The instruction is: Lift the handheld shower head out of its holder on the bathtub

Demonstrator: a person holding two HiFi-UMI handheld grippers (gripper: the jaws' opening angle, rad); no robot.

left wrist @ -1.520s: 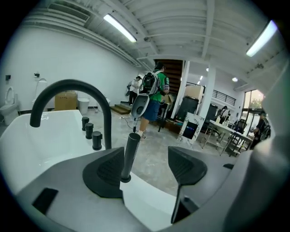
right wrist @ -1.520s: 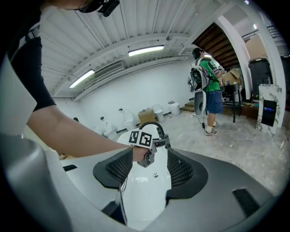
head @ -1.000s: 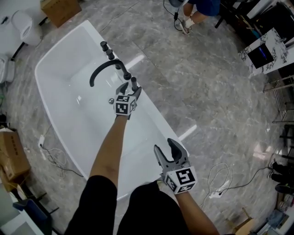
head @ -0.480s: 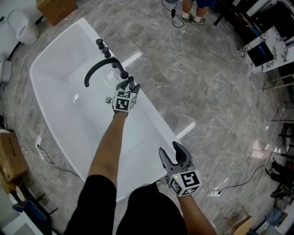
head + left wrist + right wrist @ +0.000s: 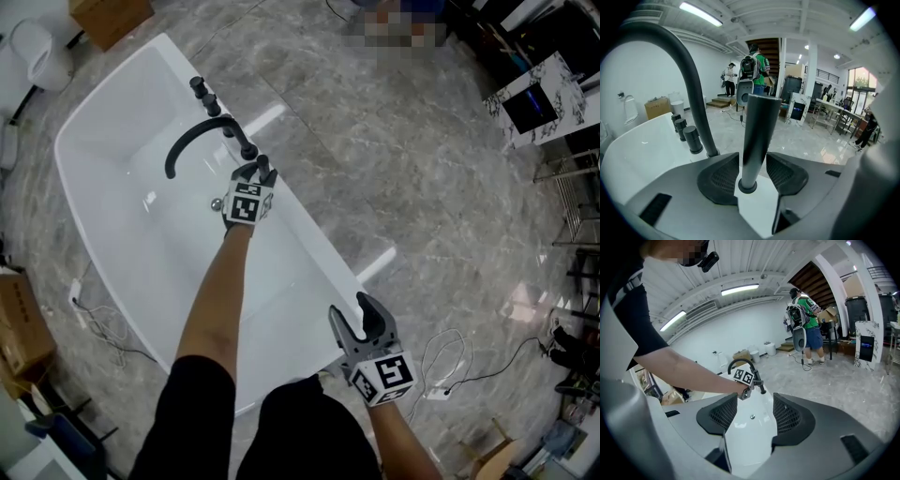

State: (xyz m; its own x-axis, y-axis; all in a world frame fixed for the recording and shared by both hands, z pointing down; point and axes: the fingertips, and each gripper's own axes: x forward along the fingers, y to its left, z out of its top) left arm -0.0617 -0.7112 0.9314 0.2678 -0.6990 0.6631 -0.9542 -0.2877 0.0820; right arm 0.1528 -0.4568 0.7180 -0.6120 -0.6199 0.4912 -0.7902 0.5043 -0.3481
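Note:
The handheld shower head (image 5: 263,165) is a dark upright rod (image 5: 757,126) standing in its holder on the white bathtub's rim (image 5: 309,246). My left gripper (image 5: 254,173) reaches over the rim and straddles the rod (image 5: 753,163). Its jaws are closing, with the rod between the pads and only a thin gap at each side. My right gripper (image 5: 355,317) hangs open over the tub's near end (image 5: 750,414) with nothing between its fingers. From there I see the left gripper's marker cube (image 5: 743,376) by the tap.
A dark arched spout (image 5: 192,141) and several round knobs (image 5: 202,91) stand on the rim just beyond the rod. Cardboard boxes (image 5: 21,319) and cables (image 5: 448,364) lie on the marble floor. People (image 5: 757,65) stand far off.
My left gripper has come down around the shower rod and its jaws have narrowed. The right gripper has slid a little towards the tub's near end.

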